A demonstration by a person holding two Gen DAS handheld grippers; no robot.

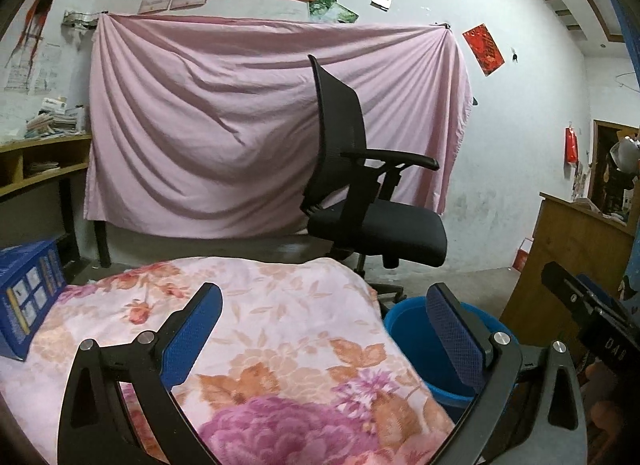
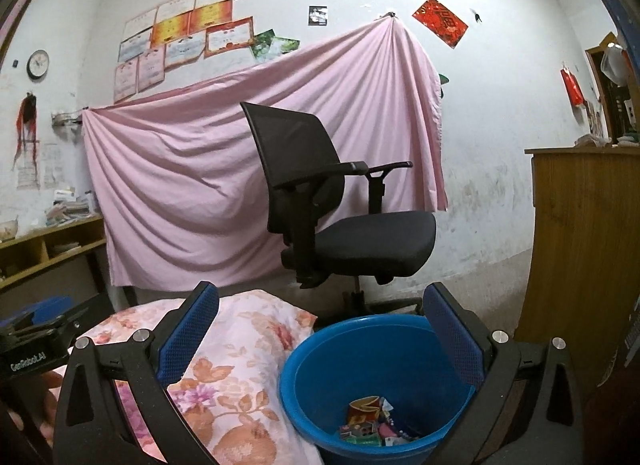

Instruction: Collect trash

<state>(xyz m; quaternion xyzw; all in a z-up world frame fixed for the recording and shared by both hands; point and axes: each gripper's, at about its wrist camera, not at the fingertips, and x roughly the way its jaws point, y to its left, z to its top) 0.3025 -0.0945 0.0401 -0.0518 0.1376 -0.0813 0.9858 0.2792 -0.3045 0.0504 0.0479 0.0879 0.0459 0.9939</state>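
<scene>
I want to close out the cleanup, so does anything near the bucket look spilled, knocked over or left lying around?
Nothing stands out. The blue bucket stands upright beside the floral blanket, with wrappers lying inside at the bottom. No litter shows on the blanket. Both grippers' jaws are open and empty.

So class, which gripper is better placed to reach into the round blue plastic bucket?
Right gripper: open, with the blue bucket between its fingers. Left gripper frames mostly floral blanket.
</scene>
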